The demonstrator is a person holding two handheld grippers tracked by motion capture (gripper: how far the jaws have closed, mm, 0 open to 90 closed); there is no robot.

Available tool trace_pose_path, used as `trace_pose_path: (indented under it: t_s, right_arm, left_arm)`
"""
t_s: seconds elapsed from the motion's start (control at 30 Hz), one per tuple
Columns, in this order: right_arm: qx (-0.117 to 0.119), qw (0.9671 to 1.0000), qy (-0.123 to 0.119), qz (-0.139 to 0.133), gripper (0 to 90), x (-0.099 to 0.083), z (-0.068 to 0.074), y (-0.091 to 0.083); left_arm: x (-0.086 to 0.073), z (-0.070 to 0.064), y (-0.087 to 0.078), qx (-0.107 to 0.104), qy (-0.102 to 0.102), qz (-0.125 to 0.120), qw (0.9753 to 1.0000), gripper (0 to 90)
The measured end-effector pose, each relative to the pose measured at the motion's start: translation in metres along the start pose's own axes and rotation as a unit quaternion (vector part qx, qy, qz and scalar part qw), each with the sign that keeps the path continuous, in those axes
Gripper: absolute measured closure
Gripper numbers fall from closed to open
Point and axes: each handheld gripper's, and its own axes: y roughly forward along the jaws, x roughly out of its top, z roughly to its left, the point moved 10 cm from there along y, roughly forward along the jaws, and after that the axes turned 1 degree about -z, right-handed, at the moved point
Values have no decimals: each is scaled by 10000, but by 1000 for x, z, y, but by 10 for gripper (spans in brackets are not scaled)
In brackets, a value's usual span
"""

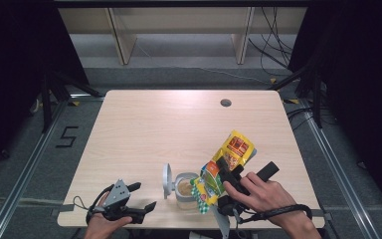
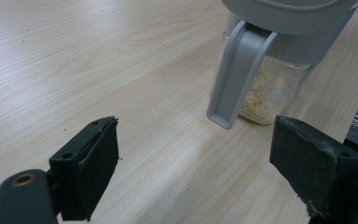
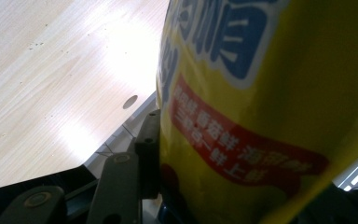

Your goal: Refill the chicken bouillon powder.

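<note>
Yellow snack pouch (image 1: 227,162): lower right of centre in the high view, long axis on a diagonal, one end toward the upper right, the other, lower end tipped down-left over the jar's mouth. Printed panel in red and blue seen close in the right gripper view (image 3: 242,116).

Clear jar (image 1: 185,191): stands on the wooden table (image 1: 169,124) near its front edge, lower centre of the high view. Grey hinged lid (image 1: 167,180) flipped open to its left. Holds a shallow layer of pale tan granules (image 2: 263,95).

Right gripper (image 1: 229,174): lower right of the high view, jaws pinched on the pouch's middle.

Left gripper (image 1: 142,196): lower left of the high view, jaws spread wide, holding nothing, near the jar but apart from it.
</note>
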Motion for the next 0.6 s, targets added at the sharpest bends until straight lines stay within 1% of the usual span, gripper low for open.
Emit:
trace_pose_path:
  t_s: [0.1, 0.13, 0.17, 0.2, 0.23, 0.27, 0.33, 0.37, 0.5, 0.53, 0.57, 0.6]
  right_arm:
    - [-14, 10000, -40, -26, 585, 1, 0, 0]
    - [-5, 10000, -73, 13, 585, 0, -1, 0]
    - [5, 10000, -37, 3, 585, 0, 0, 0]
    - [-19, 10000, 2, -3, 585, 0, 0, 0]
    - [-15, 10000, -16, -39, 585, 1, 1, 1]
    - [-2, 10000, -71, -30, 586, 1, 0, 1]
    - [-12, 10000, -58, -28, 585, 1, 0, 1]
    - [-5, 10000, -49, -38, 585, 1, 0, 1]
    - [-6, 10000, -62, -34, 586, 1, 0, 1]
    - [7, 10000, -23, -15, 586, 0, 0, 0]
    - [-38, 10000, 30, 5, 586, 0, 0, 0]
    - [-3, 10000, 23, -5, 586, 0, 0, 0]
  left_arm:
    - [0, 0, 0, 17, 5, -10, 10000, 150]
    - [0, 0, 0, 17, 5, -14, 10000, 150]
    - [0, 0, 0, 1, 0, -2, 10000, 150]
    - [0, 1, 0, -13, 82, -7, 10000, 150]
    - [0, 0, 0, 15, 11, -11, 10000, 150]
    - [0, 0, 0, 17, 9, -8, 10000, 150]
    - [0, 0, 0, -10, 16, 3, 10000, 150]
    - [1, 1, 0, -19, 148, -14, 9999, 150]
    - [1, 1, 0, -18, 136, -14, 9999, 150]
    - [0, 0, 0, 10, 31, -11, 10000, 150]
    - [0, 0, 0, 18, 9, -11, 10000, 150]
    - [0, 0, 0, 16, 12, -4, 10000, 150]
